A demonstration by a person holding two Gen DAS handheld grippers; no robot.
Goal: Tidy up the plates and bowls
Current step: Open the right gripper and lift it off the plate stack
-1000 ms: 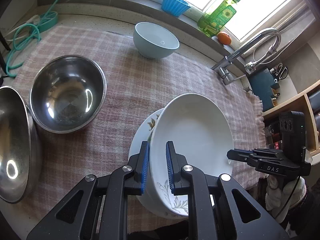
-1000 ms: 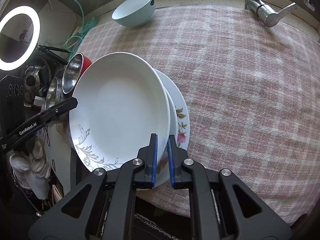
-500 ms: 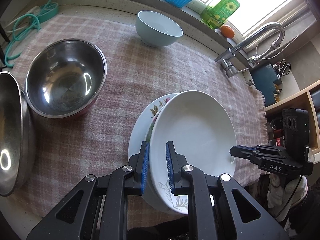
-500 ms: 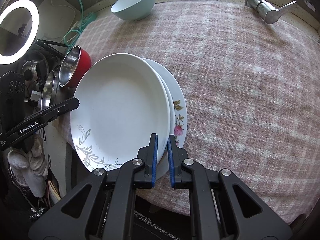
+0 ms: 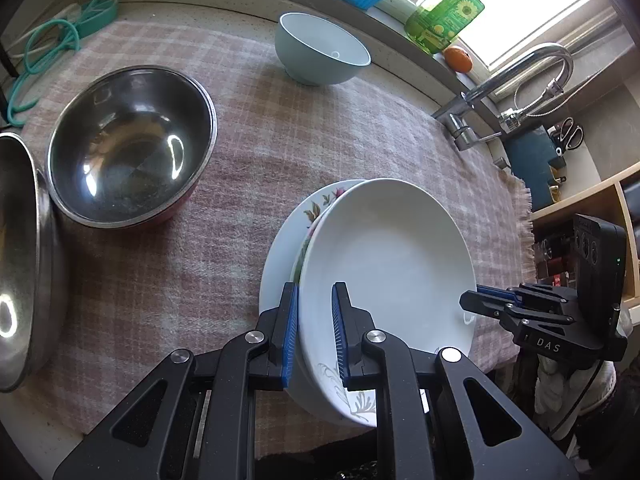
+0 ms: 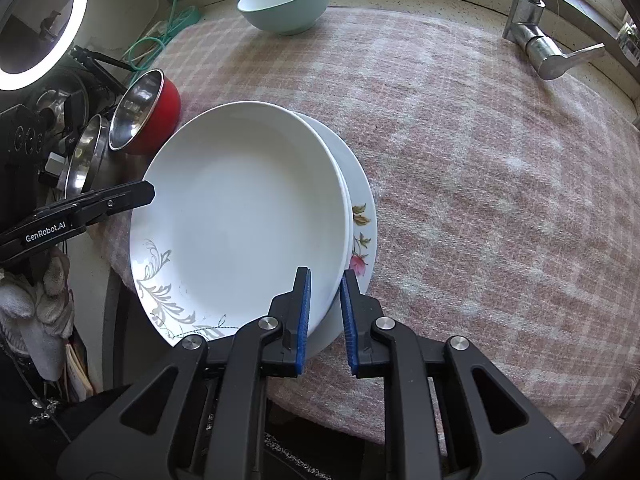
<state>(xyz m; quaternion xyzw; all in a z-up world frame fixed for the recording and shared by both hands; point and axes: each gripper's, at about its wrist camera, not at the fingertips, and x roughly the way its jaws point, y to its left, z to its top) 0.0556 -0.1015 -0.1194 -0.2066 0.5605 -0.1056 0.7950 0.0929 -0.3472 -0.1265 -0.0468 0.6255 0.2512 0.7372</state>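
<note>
Two stacked plates (image 5: 384, 256), two steel bowls (image 5: 128, 148), one pale blue bowl (image 5: 320, 54)

Bright window (image 5: 520, 4), stone sill, wooden shelving (image 5: 580, 204)

The flowered plate (image 6: 362, 236) lies mostly hidden under the white plate (image 6: 240, 220); a steel bowl (image 5: 18, 260) (left edge, left-wrist view) is cut off.

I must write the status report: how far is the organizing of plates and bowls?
Done: white plate lies on the floral plate. In hand: left gripper grips its rim; right gripper is opening around it. Left: the steel bowls and blue bowl stand apart.
</note>
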